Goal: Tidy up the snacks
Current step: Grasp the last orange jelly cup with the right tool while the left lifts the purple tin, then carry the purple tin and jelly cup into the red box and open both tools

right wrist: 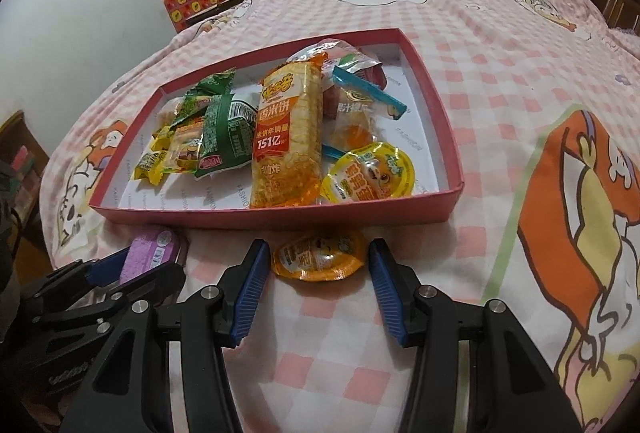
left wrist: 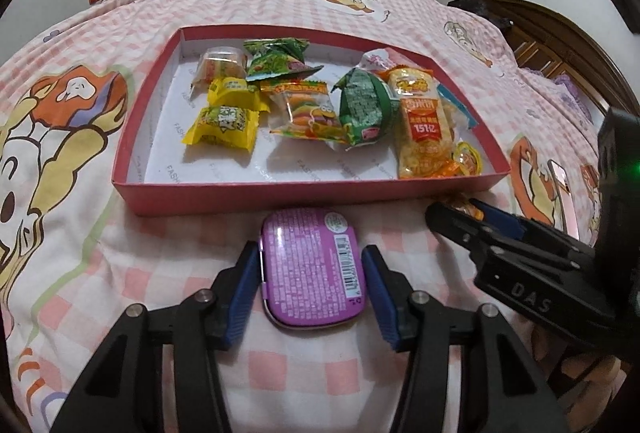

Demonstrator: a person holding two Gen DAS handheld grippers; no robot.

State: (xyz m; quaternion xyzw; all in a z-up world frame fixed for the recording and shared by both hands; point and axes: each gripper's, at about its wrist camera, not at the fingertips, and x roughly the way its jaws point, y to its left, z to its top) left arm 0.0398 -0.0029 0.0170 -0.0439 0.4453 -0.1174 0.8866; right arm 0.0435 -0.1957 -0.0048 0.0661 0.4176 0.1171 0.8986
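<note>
Purple tin (left wrist: 313, 265) between left claw (left wrist: 312, 265) pads

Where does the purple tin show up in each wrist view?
Left wrist: the purple tin lies low in the middle, between the left tongs, on the bedspread.
Right wrist: the tin sits at lower left, partly hidden behind the left tongs.
Shared landmark: the red box, just beyond the tin.
</note>
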